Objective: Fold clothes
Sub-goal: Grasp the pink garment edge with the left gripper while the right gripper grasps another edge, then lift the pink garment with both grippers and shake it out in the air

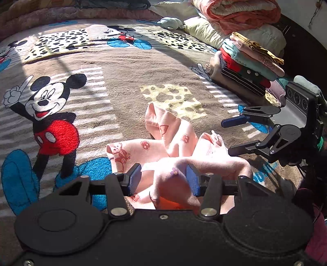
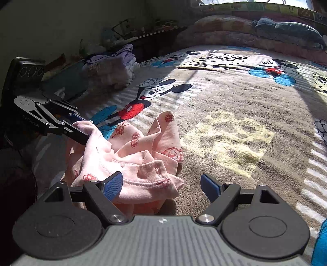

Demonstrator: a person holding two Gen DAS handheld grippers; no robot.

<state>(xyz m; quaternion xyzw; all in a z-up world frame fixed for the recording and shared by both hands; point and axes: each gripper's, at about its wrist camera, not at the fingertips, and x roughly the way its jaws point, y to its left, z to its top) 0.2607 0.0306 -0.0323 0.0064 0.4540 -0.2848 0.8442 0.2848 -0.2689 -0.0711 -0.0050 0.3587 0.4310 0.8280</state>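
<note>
A pink child's garment (image 1: 173,139) with red flower and bear prints lies crumpled on the Mickey Mouse blanket (image 1: 122,71). My left gripper (image 1: 163,180) is shut on a thick bunch of it, blue pads pressing either side. The right wrist view shows that left gripper (image 2: 83,131) at the left, lifting one end of the pink garment (image 2: 143,147) off the bed. My right gripper (image 2: 161,187) is open, its left pad (image 2: 113,187) against the garment's hem and its right pad over bare blanket. From the left wrist, the right gripper (image 1: 225,137) appears open just right of the cloth.
A stack of folded clothes (image 1: 245,65) stands at the right of the bed, with rolled quilts (image 1: 235,14) and a pale pillow (image 1: 204,30) behind. Another clothes pile (image 2: 114,67) sits at the far left edge. Quilts (image 2: 245,30) line the back.
</note>
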